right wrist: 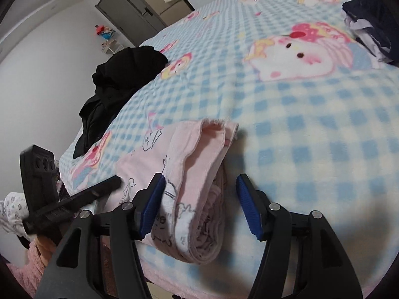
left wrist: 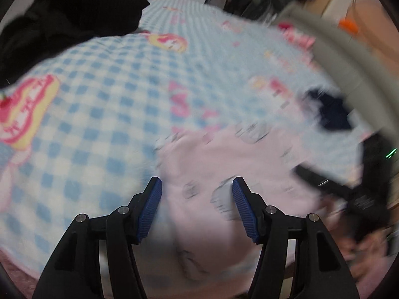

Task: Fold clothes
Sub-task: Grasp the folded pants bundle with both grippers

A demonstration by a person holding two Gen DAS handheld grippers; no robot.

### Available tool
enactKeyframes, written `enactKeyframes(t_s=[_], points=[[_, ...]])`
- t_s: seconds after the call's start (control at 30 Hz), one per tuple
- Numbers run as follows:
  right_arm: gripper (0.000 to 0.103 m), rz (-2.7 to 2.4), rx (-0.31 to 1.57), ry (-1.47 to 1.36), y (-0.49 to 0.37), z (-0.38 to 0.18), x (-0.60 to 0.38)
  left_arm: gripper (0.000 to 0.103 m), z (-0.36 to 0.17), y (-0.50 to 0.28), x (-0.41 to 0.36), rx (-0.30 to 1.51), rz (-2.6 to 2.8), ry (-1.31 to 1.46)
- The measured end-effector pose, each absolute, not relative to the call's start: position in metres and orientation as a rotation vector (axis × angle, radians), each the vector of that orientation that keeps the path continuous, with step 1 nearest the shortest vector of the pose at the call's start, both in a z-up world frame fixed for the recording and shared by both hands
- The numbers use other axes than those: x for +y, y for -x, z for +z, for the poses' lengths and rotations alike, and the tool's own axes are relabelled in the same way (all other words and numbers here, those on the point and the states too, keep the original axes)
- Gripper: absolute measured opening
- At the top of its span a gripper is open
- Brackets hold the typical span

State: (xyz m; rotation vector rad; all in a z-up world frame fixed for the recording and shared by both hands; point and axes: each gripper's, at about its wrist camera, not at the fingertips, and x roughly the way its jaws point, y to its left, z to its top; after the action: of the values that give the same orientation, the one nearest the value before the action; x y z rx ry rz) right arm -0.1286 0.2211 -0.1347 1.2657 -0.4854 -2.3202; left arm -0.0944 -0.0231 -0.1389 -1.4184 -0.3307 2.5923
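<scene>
The left gripper (left wrist: 197, 186) stands with jaws apart, gripping nothing, over the pink garment (left wrist: 224, 169), which spreads toward one o'clock on the checked blanket (left wrist: 99, 114). The right gripper (right wrist: 200, 189), also parted and not pinching, straddles the garment's folded edge (right wrist: 199, 174), whose long axis runs toward twelve o'clock. A black clothes pile (right wrist: 119, 84) lies at ten o'clock and a dark garment (right wrist: 371, 22) at two, both well apart from the fold.

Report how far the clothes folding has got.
Done: the pink garment lies folded in layers on the checked blanket.
In hand: nothing; the left gripper and right gripper both stand open around it.
Left: the black clothes and the dark pile look unfolded.
</scene>
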Motion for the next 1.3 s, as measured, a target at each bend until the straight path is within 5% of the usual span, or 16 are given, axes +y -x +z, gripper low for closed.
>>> enactKeyframes(t_s=[0.17, 0.37, 0.6, 0.77, 0.8, 0.87, 0.97, 1.3], points=[[0.061, -2.428, -0.402, -1.235, 0.123, -0.124, 0.223, 0.057, -0.131, 0.086, -0.039, -0.404, 2.700, 1.392], [0.063, -2.400, -0.506, -1.123, 0.121, -0.103, 0.245, 0.056, -0.135, 0.080, -0.057, -0.727, 2.492, 1.327], [0.067, -2.270, -0.389, -1.302, 0.130, -0.141, 0.205, 0.057, -0.157, 0.088, -0.043, -0.710, 2.406, 1.404], [0.074, -2.257, -0.410, -1.321, 0.140, -0.157, 0.197, 0.070, -0.167, 0.097, -0.030, -0.645, 2.377, 1.430], [0.073, -2.262, -0.412, -1.319, 0.139, -0.157, 0.196, 0.068, -0.164, 0.094, -0.026, -0.613, 2.396, 1.427], [0.057, -2.276, -0.406, -1.302, 0.136, -0.155, 0.195, 0.044, -0.153, 0.089, -0.019, -0.564, 2.430, 1.403], [0.048, -2.307, -0.383, -1.254, 0.125, -0.138, 0.197, 0.028, -0.135, 0.080, -0.008, -0.475, 2.489, 1.362], [0.044, -2.394, -0.376, -1.126, 0.133, -0.062, 0.244, 0.023, -0.086, 0.103, 0.053, -0.490, 2.413, 1.236]])
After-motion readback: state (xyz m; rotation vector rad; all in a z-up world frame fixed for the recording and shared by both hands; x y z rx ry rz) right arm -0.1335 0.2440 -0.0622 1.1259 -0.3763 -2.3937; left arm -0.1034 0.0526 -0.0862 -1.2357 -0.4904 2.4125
